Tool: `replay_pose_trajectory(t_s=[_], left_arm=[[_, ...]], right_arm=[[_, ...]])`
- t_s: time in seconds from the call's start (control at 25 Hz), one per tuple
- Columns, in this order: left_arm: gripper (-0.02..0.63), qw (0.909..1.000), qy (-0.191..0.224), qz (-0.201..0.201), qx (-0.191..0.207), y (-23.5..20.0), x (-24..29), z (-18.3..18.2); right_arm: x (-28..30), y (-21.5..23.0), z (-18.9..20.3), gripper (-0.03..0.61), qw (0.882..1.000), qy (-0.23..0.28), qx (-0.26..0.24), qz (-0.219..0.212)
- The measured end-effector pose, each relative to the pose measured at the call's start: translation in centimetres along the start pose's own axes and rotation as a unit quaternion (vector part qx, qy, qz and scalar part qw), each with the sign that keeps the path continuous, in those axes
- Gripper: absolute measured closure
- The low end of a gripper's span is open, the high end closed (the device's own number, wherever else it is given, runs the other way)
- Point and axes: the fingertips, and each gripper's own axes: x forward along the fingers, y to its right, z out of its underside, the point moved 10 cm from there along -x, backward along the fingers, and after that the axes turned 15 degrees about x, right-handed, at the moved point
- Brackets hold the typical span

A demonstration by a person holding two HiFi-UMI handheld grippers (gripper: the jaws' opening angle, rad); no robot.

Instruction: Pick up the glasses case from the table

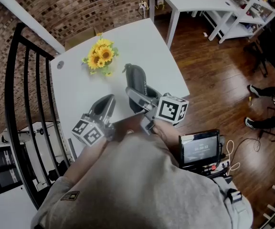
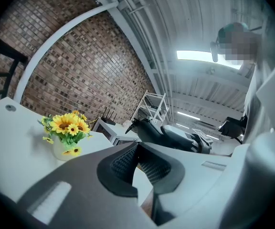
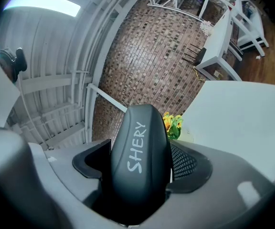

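Two hand-held grippers, one glasses case (image 3: 138, 142), one white table (image 1: 142, 42), one small bunch of sunflowers (image 1: 100, 56); all places reckoned from the sunflowers.

1. Glasses case: dark, rounded, hard-shelled, with pale lettering (image 3: 136, 147) along the lid. Sits between the jaws of the right gripper (image 1: 138, 95), on the person's side of the sunflowers and slightly to their right in the head view, near but not touching. Appears raised clear of the table top under the sunflowers; underside hidden in every view, so no certainty there.

2. Right gripper: clenched on the case, one mesh pad (image 3: 187, 162) against each long flank, far end of the case reaching past the fingertips toward the sunflowers.

3. Left gripper (image 2: 137, 149): jaws pinched together at the tips, nothing between them. Hangs on the person's side of the sunflowers, straight below them in the head view and farther off than the case.

4. Step in hand, by judgement: grasp made, lift apparently done, case being held aloft. Next move calls for an even squeeze and a level wrist; smooth shell likely to slide under a slackened grip. Left gripper best kept aside.
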Motion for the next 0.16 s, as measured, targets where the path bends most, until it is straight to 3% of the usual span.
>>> replay_pose_trajectory(t_s=[0.16], left_arm=[[0.612,1.0000,-0.003,-0.005,-0.001,0.38,0.62,-0.77]], right_arm=[[-0.07,-0.11,-0.76,0.196,1.000,-0.001,0.000,0.000]])
